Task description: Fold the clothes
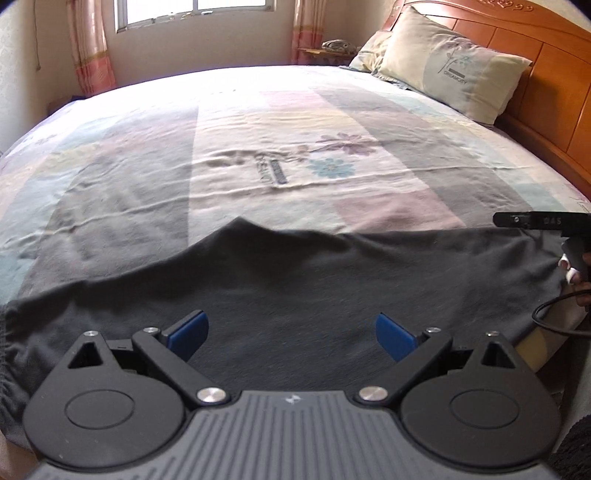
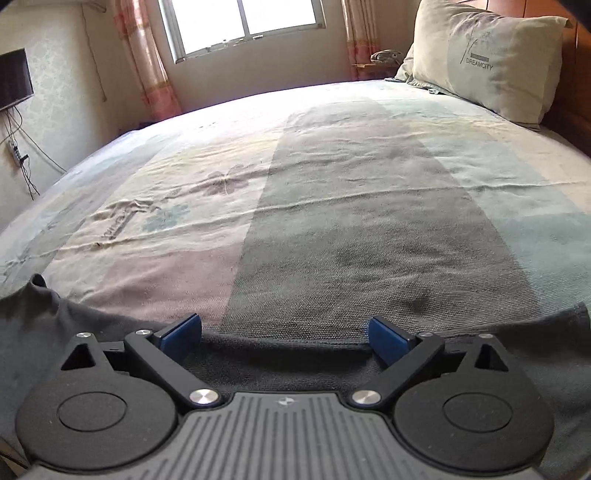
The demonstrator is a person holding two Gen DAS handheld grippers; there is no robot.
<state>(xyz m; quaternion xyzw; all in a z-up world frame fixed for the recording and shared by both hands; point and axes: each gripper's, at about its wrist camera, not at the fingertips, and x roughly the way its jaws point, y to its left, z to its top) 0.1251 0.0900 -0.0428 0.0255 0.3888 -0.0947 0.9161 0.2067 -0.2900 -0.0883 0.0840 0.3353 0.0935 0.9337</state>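
- Dark garment spread along the near edge of the bed, lying right under and just ahead of both claws; far edge humped into a peak ahead of the left claw.
- Left claw hanging over the cloth with blue pads splayed wide, nothing between them, released.
- Right claw likewise released, pads apart, poised just above the garment's far hem where it meets the striped bedsheet; no cloth pinched.
- Seen from the left claw: the other tool's black body at far right, beyond the garment's end, with fingertips of the holding hand and a looping cable below.
- Pillows well ahead to the right, against the headboard; window straight ahead, far off.
- Likely trouble: closing on the hem with the sheet beneath, dragging bedding up along with the garment.
- Also possible: uneven fold, caused by that raised peak and the ripples left of the left claw unless smoothed first.
- Lesser risk: cable snagging the cloth's right end during a lift.
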